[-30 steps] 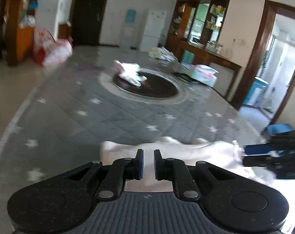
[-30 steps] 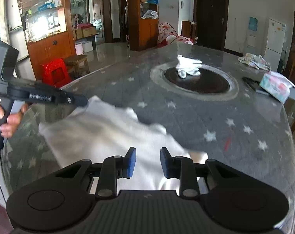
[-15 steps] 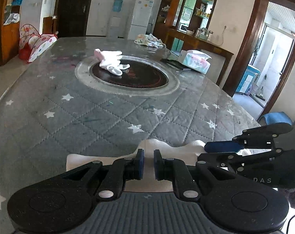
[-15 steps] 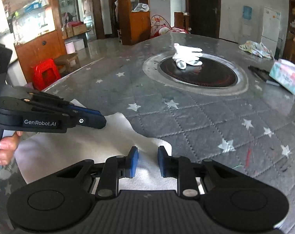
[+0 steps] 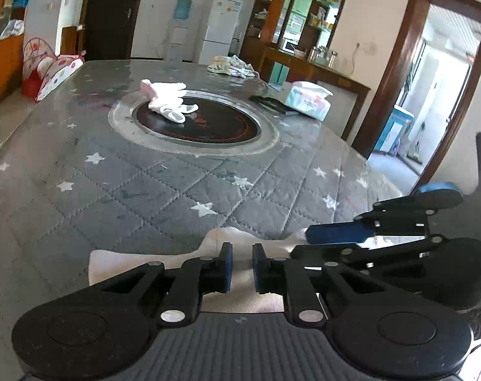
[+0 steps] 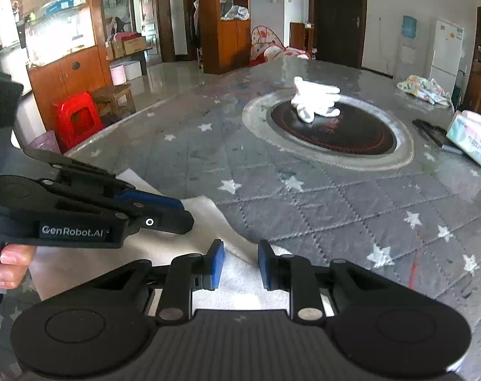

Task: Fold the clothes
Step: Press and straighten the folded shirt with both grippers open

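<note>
A white cloth [image 6: 173, 250] lies flat at the near edge of the grey star-quilted table [image 6: 304, 209]. My right gripper [image 6: 241, 265] is low over the cloth's far edge, its blue pads a narrow gap apart with white cloth filling the gap. In the left wrist view it shows from the side as the right gripper [image 5: 301, 243], fingers close together. My left gripper [image 5: 242, 265] is pressed onto the same cloth [image 5: 113, 263], pads nearly together with cloth between them. The right wrist view shows the left gripper [image 6: 186, 219] just left of the right one, held by a hand [image 6: 8, 266].
White gloves [image 5: 169, 101] lie on the black turntable [image 5: 215, 127] in the table's middle. A tissue pack [image 5: 307, 100] and a patterned garment [image 5: 232, 65] sit at the far right. A red stool [image 6: 77, 120] stands on the floor to the left.
The cloth was lifted and spread wide a second ago; it now lies flat and smaller at the near edge. Both grippers have come down and drawn close together.
</note>
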The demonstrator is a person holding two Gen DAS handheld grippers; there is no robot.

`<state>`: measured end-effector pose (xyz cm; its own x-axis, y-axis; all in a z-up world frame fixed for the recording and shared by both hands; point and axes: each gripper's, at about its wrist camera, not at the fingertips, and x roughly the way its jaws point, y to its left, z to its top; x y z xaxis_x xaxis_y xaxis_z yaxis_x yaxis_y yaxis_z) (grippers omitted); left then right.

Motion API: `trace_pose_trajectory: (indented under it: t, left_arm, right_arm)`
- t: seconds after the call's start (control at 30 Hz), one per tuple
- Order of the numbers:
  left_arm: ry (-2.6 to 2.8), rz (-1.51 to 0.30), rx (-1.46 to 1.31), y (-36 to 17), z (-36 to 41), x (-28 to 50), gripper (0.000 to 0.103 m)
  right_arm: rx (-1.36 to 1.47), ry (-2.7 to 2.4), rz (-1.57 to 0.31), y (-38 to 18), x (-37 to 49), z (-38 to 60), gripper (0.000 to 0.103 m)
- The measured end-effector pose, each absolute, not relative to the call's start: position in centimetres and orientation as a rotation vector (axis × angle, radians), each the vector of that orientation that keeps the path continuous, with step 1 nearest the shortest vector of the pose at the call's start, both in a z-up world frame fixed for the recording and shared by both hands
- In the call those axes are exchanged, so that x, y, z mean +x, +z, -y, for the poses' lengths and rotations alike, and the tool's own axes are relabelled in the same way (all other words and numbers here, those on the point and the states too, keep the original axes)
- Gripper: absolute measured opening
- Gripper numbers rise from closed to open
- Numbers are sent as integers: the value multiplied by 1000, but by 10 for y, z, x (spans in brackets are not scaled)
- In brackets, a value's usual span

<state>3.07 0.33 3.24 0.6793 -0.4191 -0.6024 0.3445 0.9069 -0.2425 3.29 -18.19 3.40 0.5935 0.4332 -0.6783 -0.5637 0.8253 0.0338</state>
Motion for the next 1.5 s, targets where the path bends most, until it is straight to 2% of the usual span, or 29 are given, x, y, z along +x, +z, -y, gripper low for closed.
trace_pose_trajectory:
  t: [0.13, 0.27, 0.33, 0.43, 0.6, 0.73, 1.0, 1.27, 1.37, 1.4, 1.5]
  left_arm:
    - [-430, -659, -75, 44, -7, 13, 27]
    - [-438, -632, 6, 49, -5, -12, 27]
    - [-430, -621, 52, 48, -5, -27, 27]
    - [-422, -604, 85, 44, -8, -49, 27]
    - [-402, -587, 107, 35, -13, -77, 28]
    - [-379, -594, 110, 25, -14, -80, 29]
    - [-376, -555, 91, 39, -15, -91, 31]
    - [-404, -582, 121, 25, 4, -94, 32]
    - [-401, -596, 91, 25, 1, -95, 38]
    - [-399, -598, 80, 27, 0, -95, 46]
    - [-386, -598, 55, 32, -3, -98, 52]
  right_arm:
    - [-198, 608, -718, 44, 18, 185, 23]
    - [-216, 641, -710, 45, -3, 183, 24]
    - [-227, 650, -703, 44, -14, 182, 31]
    - [-242, 663, -693, 42, -30, 180, 33]
    - [-267, 684, -678, 38, -56, 176, 34]
    - [-297, 670, -677, 28, -65, 172, 34]
    - [-301, 642, -648, 50, -90, 195, 34]
    - [-258, 576, -686, 36, -96, 218, 34]
    - [-235, 568, -690, 32, -96, 222, 36]
    - [-230, 568, -683, 33, -96, 222, 37]
    - [-216, 570, -662, 37, -97, 222, 48]
